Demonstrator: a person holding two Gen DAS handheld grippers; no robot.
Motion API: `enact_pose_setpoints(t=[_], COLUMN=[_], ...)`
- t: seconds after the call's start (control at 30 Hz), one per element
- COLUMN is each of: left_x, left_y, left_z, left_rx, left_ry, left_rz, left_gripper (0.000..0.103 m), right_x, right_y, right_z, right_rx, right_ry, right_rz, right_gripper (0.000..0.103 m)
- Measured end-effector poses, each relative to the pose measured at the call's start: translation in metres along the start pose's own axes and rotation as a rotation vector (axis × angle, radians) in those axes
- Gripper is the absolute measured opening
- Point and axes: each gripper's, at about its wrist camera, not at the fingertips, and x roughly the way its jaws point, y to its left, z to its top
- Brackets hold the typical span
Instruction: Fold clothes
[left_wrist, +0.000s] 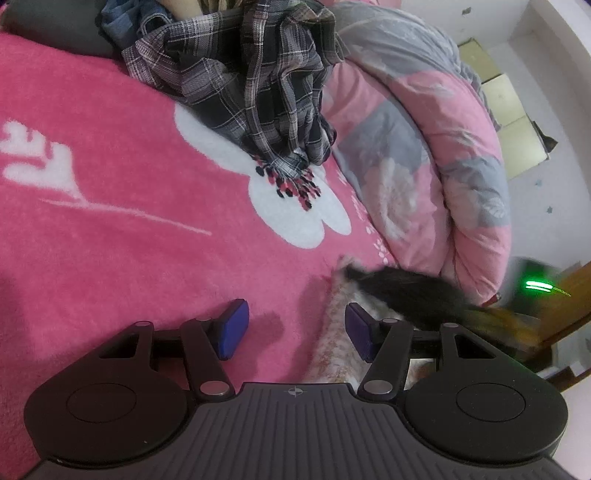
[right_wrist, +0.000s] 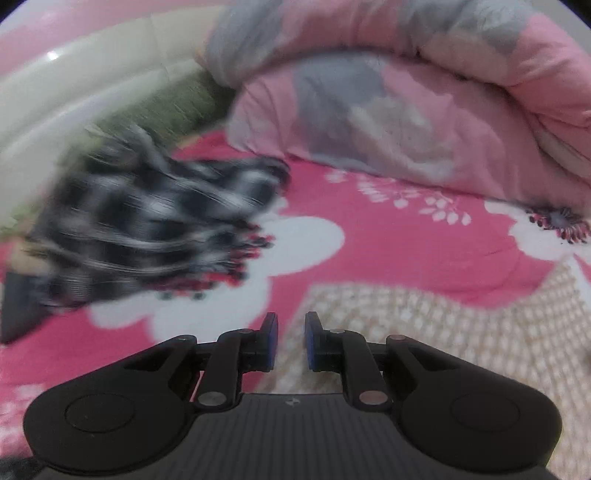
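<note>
A dark plaid garment (left_wrist: 255, 85) lies crumpled at the far side of the pink flowered bed cover (left_wrist: 110, 166). It shows blurred in the right wrist view (right_wrist: 147, 225) at the left. A cream and peach knitted garment (right_wrist: 424, 332) lies flat on the cover under my right gripper (right_wrist: 291, 341), which is open with a narrow gap and holds nothing. My left gripper (left_wrist: 295, 328) is open wide and empty above the cover, its right finger over the knitted garment's edge (left_wrist: 332, 332). A blurred dark shape (left_wrist: 406, 291) moves at the right in the left wrist view.
A rolled pink and grey quilt (left_wrist: 424, 155) lies along the right side of the bed, also seen in the right wrist view (right_wrist: 406, 92). Blue denim (left_wrist: 122, 22) and a dark cushion (left_wrist: 55, 26) sit at the far left. A green light (left_wrist: 537, 285) glows past the bed edge.
</note>
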Motion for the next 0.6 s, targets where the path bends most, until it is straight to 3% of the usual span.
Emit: enact_pose_setpoints(t=[0.07, 0.23, 0.37, 0.47, 0.6], left_x=[0.000, 0.001, 0.003, 0.003, 0.005], left_y=[-0.001, -0.006, -0.010, -0.014, -0.022], left_z=[0.000, -0.001, -0.002, -0.003, -0.010], left_rx=[0.010, 0.051, 0.078, 0.109, 0.194], left_ry=[0.001, 0.003, 0.010, 0.007, -0.005], left_rz=[0.004, 0.016, 0.030, 0.046, 0.076], left_gripper=[0.059, 0.060, 0.061, 0.062, 0.062], right_x=[0.017, -0.019, -0.080, -0.104, -0.088], right_y=[-0.013, -0.042, -0.060, -0.069, -0.081], right_z=[-0.007, -0.006, -0.025, -0.049, -0.080], right_rx=[0.063, 0.225, 0.195, 0.141, 0.085], right_ry=[-0.003, -0.037, -0.069, -0.042, -0.007], right_rz=[0.021, 0.071, 0.024, -0.028, -0.088], right_gripper=[0.014, 0.015, 0.015, 0.016, 0.014])
